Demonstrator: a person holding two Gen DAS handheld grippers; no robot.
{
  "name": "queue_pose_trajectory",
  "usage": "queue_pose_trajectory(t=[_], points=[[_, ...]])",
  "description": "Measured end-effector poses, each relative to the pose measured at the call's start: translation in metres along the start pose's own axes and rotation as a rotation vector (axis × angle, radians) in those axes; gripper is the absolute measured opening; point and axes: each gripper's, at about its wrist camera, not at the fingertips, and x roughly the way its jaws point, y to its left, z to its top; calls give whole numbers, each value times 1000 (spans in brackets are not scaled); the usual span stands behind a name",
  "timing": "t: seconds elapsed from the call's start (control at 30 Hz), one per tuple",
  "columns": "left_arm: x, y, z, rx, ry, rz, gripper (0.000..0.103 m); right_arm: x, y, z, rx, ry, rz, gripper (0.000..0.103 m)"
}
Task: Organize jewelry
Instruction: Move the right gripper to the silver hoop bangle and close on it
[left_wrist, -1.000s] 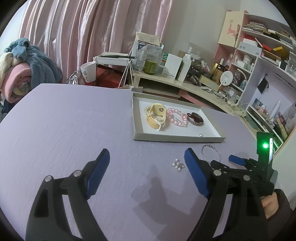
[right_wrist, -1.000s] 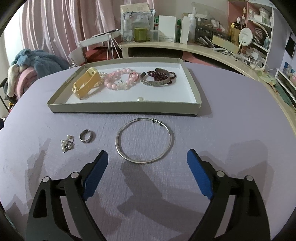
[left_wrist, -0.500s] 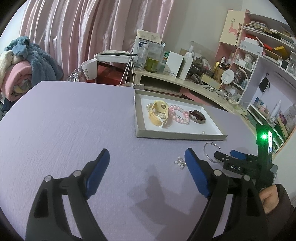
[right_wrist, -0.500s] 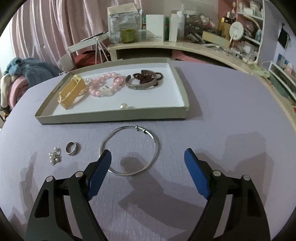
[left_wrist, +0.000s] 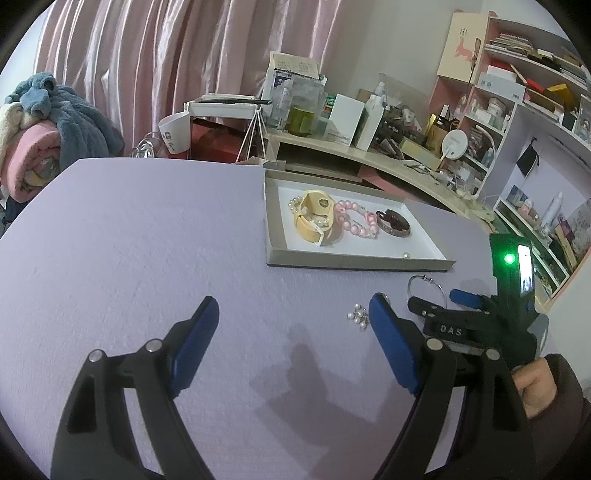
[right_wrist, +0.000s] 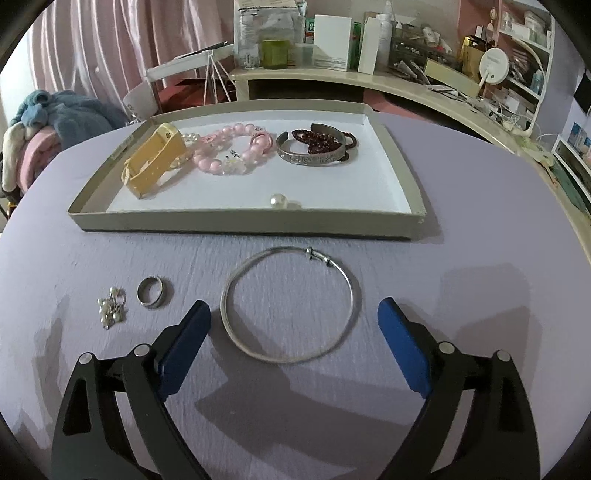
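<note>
A shallow grey tray (right_wrist: 240, 223) on the lilac tabletop holds a yellow bracelet (right_wrist: 155, 166), a pink bead bracelet (right_wrist: 221, 155), a silver cuff (right_wrist: 314, 157) with dark red beads, and a loose pearl (right_wrist: 277, 201). In front of the tray lie a thin silver bangle (right_wrist: 317, 254), a silver ring (right_wrist: 149, 292) and a pearl cluster (right_wrist: 110, 312). My right gripper (right_wrist: 293, 310) hovers over the bangle, its jaws opening; the bangle lies flat between the tips, untouched. My left gripper (left_wrist: 293, 304) stands open and empty over bare table, with the pearl cluster (left_wrist: 358, 317) just inside its right finger.
Behind the table runs a curved desk (right_wrist: 406, 79) crowded with boxes and bottles, with shelves (left_wrist: 517, 103) at the right. A pile of blankets (left_wrist: 44, 122) sits at the far left. A hand (left_wrist: 532, 384) holds the right gripper (left_wrist: 436, 297) at the lower right of the left wrist view.
The right gripper has come closer over the bangle, which now sits between its fingertips, and its jaws stand wider than half a second ago. The left gripper has hardly moved.
</note>
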Motion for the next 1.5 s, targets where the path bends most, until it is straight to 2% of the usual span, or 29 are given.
queue_pose_trajectory(t=[0.13,0.2,0.33,0.5,0.9,1.5], points=[[1,0,0,5,4,3,83,-1,0,0,-11,-8,11,86],[3,-1,0,5,10,4,83,-3,0,0,-19,-16,19,76],[4,0,-1,1,14,0,83,-3,-3,0,-26,-17,34,75],[3,4,0,-5,3,13,83,-7,-18,1,31,-15,59,75],[2,19,5,-40,-2,28,83,-36,-60,13,150,-89,93,75],[1,26,12,-51,-15,37,83,-59,-72,17,179,-164,131,75]])
